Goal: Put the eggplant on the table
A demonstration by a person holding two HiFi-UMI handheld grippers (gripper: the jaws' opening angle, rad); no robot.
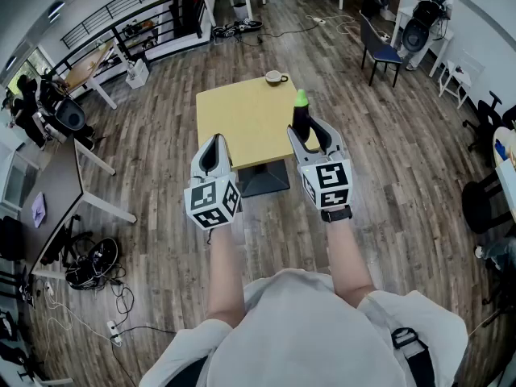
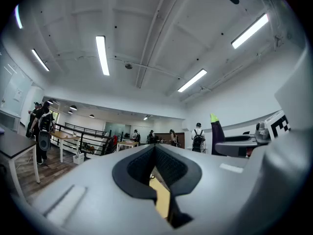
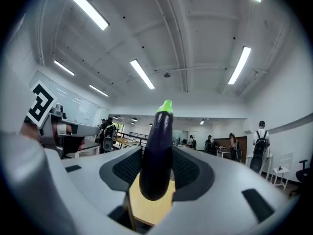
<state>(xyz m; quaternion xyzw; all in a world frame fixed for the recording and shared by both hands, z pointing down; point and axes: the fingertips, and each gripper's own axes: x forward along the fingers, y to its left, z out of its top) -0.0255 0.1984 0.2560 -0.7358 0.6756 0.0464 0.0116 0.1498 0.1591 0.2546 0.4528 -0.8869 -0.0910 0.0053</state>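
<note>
A dark purple eggplant (image 1: 301, 116) with a green stem end stands upright between the jaws of my right gripper (image 1: 310, 129), which is shut on it. Both are over the right edge of the small yellow table (image 1: 242, 119). In the right gripper view the eggplant (image 3: 157, 151) fills the gap between the black pads, with the table top showing below it. My left gripper (image 1: 215, 143) hovers over the table's near left edge, shut and holding nothing. In the left gripper view its pads (image 2: 142, 165) meet at the tips, and the eggplant (image 2: 216, 131) shows off to the right.
A cup on a saucer (image 1: 276, 77) sits at the table's far edge. A blue chair (image 1: 380, 52) stands at the back right, and a grey desk (image 1: 56, 192) to the left. A bag and cables (image 1: 89, 266) lie on the wooden floor. People stand farther back.
</note>
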